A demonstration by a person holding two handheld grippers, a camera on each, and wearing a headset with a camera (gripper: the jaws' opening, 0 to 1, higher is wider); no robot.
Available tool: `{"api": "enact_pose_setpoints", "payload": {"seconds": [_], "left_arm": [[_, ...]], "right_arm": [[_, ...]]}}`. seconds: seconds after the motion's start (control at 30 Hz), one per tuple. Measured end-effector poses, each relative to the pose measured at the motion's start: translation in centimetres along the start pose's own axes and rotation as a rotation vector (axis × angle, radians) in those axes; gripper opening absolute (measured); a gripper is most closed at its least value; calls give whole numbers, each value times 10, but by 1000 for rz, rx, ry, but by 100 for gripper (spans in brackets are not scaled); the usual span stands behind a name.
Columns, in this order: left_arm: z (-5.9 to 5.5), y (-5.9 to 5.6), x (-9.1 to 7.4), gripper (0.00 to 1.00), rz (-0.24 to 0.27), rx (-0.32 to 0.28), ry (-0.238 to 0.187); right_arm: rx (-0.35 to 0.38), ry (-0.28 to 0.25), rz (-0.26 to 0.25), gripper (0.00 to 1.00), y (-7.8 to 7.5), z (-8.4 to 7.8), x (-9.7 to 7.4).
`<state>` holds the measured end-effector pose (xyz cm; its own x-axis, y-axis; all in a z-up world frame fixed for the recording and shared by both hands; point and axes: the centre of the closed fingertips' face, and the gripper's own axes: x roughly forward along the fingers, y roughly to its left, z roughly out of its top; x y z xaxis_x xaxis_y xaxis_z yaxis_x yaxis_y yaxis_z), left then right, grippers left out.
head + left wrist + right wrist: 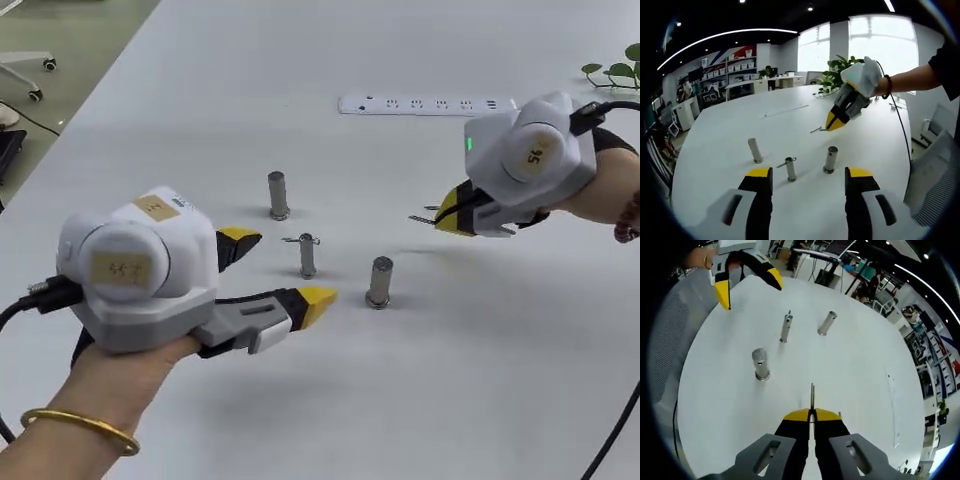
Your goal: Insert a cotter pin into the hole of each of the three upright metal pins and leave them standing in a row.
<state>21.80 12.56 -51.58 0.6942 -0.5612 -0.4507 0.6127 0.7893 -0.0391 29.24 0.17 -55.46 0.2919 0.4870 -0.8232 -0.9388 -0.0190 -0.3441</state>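
Pinching a silver cotter pin (812, 396) between closed jaws, the right gripper (811, 416) hovers at three o'clock of three upright grey metal pins (307, 256). The left gripper (809, 176), jaws apart, hangs at nine o'clock.

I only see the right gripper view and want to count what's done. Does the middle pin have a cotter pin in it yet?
Observer: Yes. In the head view a cotter pin crosses the top of the middle pin, sticking out sideways.
Operator: Is my gripper lit up?
Observer: A green light glows on the right gripper, on its body.
Operator: Is anything plugged into it?
Observer: A black cable runs from its back.
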Motion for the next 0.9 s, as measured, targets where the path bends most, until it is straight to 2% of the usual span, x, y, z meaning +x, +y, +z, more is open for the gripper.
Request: {"api": "enact_pose_setpoints", "payload": {"seconds": [0.2, 0.4, 0.6, 0.77, 0.9], "left_arm": [[8, -8, 13, 51, -45, -5, 1], [16, -10, 24, 44, -74, -37, -10], [20, -11, 31, 38, -101, -106, -19], [21, -15, 36, 32, -134, -195, -12], [23, -20, 38, 29, -151, -217, -14]], "right_arm": [[-56, -64, -10, 0, 8, 29, -9], [-97, -111, -25, 0, 13, 48, -14], [-117, -147, -32, 0, 13, 57, -15], [-134, -172, -42, 0, 18, 66, -15], [-146, -187, -45, 0, 20, 70, -16]]}}
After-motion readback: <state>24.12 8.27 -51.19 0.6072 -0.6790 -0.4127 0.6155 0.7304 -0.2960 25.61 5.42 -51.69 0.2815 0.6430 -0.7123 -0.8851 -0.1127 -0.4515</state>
